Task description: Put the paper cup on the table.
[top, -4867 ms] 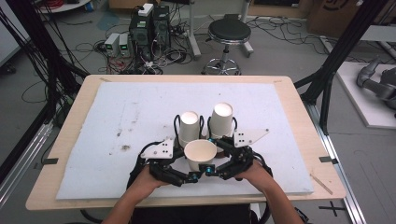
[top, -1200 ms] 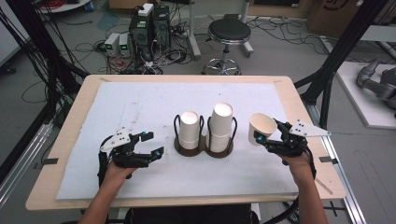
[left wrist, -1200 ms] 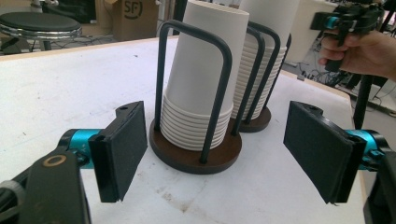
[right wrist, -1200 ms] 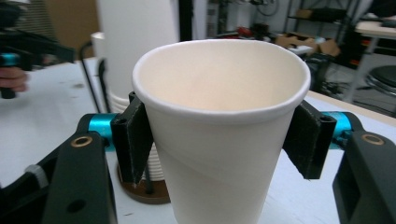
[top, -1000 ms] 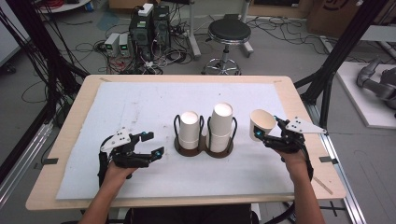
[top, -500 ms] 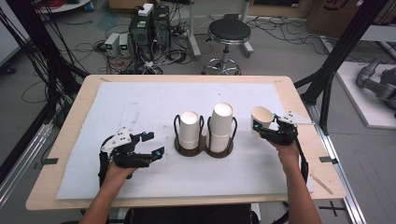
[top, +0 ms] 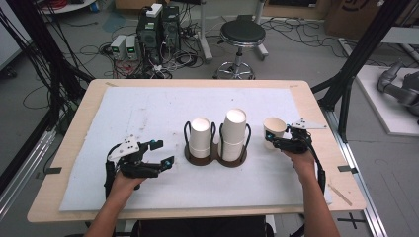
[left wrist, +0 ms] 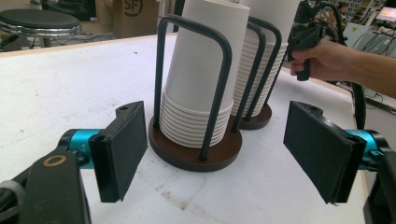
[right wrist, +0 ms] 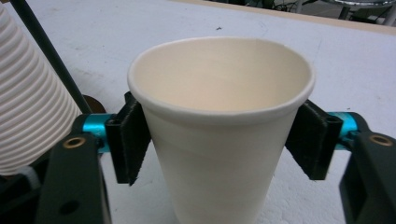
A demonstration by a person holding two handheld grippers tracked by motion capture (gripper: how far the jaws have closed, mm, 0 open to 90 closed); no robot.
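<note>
Paper cup (right wrist: 219, 126) upright, mouth up, clamped in right gripper (top: 282, 144) just right of the two-post cup rack (top: 216, 155) with its stacked cups (top: 234, 133); cup's base cut off in right gripper view. Left gripper (top: 158, 163) spread wide, holding nothing, left of the rack over the white mat (top: 148, 111). Wooden table (top: 316, 106); stool (top: 242, 34), computer boxes (top: 158, 22) and cables on the floor behind.
</note>
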